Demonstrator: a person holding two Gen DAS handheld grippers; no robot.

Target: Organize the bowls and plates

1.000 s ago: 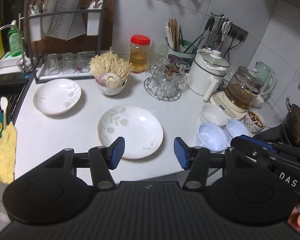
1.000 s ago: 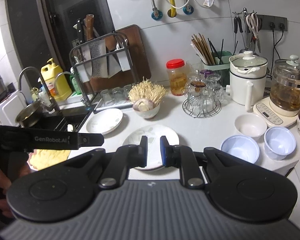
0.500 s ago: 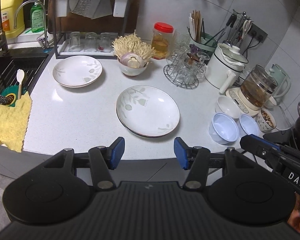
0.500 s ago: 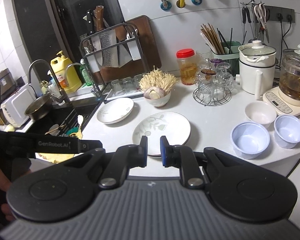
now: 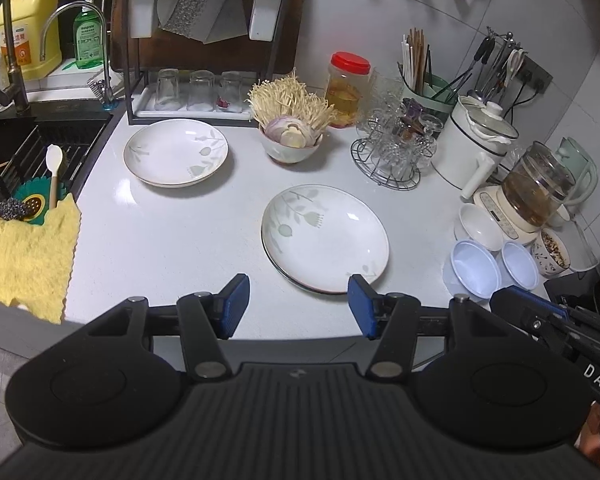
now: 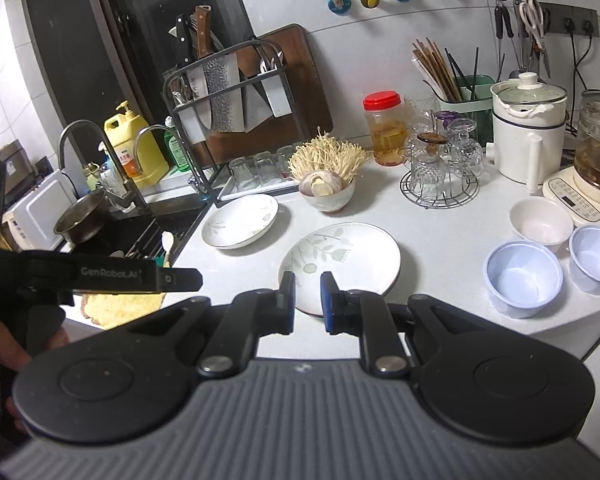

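Note:
Two white leaf-patterned plates lie on the white counter: a near plate [image 5: 325,237] [image 6: 340,261] in the middle and a far plate [image 5: 176,152] [image 6: 240,221] by the dish rack. Two pale blue bowls [image 5: 475,267] [image 5: 519,265] and a white bowl [image 5: 481,226] sit at the right; in the right wrist view they are the blue bowls [image 6: 523,273] [image 6: 597,253] and the white bowl [image 6: 541,221]. My left gripper [image 5: 298,306] is open and empty, above the counter's front edge. My right gripper [image 6: 307,301] has its jaws nearly together, holding nothing, just before the near plate.
A bowl of enoki mushrooms [image 5: 291,132], a red-lidded jar [image 5: 347,88], a glass-cup stand [image 5: 392,152], a white pot [image 5: 478,142] and a glass kettle [image 5: 538,188] line the back. The sink [image 5: 16,160] and a yellow cloth [image 5: 24,252] are at the left.
Both grippers have drawn back and risen from the counter, so more of it shows. The left view has swung left toward the sink. Jaw openings are unchanged.

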